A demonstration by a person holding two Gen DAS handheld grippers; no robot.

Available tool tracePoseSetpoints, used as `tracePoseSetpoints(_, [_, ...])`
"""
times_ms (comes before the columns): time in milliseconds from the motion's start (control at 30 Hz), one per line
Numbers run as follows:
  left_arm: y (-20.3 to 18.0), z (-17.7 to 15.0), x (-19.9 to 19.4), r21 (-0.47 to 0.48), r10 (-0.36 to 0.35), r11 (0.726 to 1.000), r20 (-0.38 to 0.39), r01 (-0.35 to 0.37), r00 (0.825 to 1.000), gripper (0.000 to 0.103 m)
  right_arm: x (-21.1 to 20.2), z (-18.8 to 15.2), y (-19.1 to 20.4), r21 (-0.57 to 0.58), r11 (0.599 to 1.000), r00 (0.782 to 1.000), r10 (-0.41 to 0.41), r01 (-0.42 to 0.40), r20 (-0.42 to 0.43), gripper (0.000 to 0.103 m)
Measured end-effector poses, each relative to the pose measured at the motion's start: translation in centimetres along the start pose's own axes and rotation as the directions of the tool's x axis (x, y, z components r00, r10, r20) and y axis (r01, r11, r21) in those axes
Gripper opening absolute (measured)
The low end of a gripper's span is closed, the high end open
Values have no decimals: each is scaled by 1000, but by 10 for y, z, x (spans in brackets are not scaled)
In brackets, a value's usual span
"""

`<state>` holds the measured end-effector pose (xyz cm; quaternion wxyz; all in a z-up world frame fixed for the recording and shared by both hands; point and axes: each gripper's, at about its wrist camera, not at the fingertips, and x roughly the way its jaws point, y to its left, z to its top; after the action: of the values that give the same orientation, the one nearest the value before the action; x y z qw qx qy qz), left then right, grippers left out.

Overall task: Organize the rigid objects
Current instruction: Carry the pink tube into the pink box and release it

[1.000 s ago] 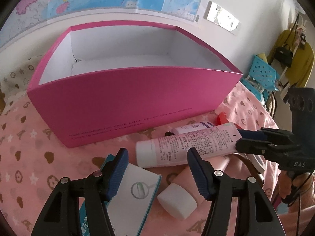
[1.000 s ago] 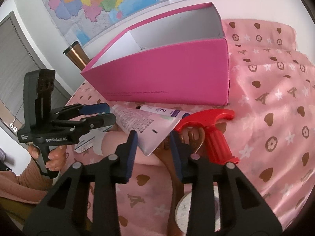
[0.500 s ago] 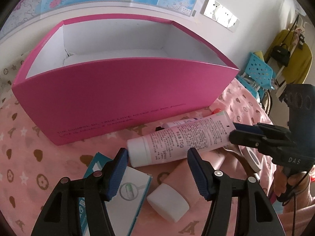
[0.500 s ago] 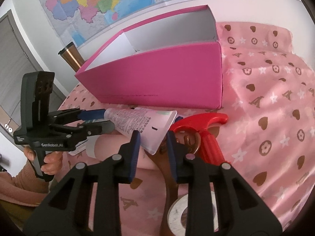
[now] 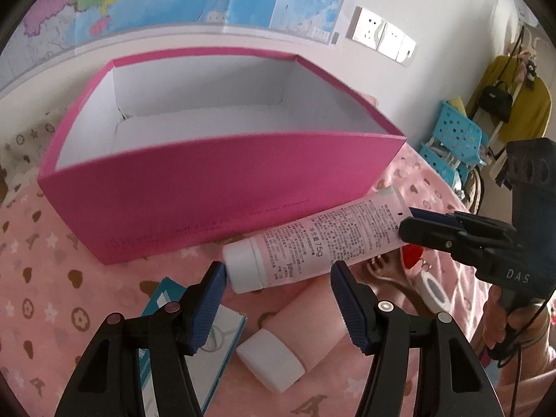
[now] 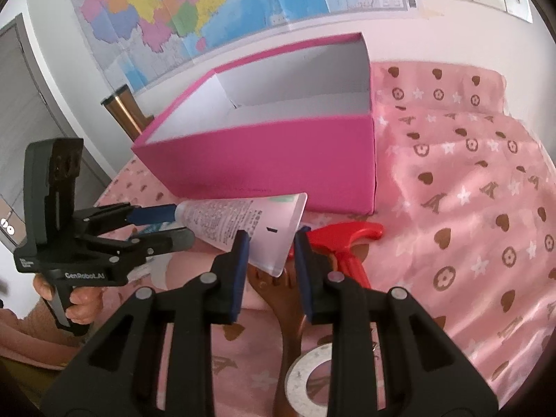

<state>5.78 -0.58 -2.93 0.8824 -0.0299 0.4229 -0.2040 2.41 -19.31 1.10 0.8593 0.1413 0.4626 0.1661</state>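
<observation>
Nearest the left gripper [image 5: 278, 288], whose jaws are spread with nothing in them, a white-capped pink tube [image 5: 299, 344] and a teal and white carton [image 5: 194, 358] lie on the pink heart-print cloth [image 6: 486, 243] covering the table. Just past that, the right gripper [image 6: 271, 253] is pinching the flat crimped end of the pale pink tube [image 5: 323, 243]. This one's a soft squeeze tube with a white screw cap, covered in small dark print, and it hangs off the cloth, cap end close by the left gripper's fingers. Under it sit a red plastic handle [image 6: 347, 243], a brown wooden piece and a roll of tape [image 6: 312, 375]. Behind all that, toward the table's far edge, stands the open magenta box [image 5: 215, 201] with its white inside.
</observation>
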Motion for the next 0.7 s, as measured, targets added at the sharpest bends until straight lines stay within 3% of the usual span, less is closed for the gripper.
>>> tracePoseSetpoints(433, [-12,27,-41,28,11,999,140,-15,990,63,-27,30,11,-65,998,996,2,4,92,30])
tracePoseSetpoints(700, [-15,55,-42,47,26,998,179,-35,983,63,-30,60,10,-103,994,990,-18,33,142,30])
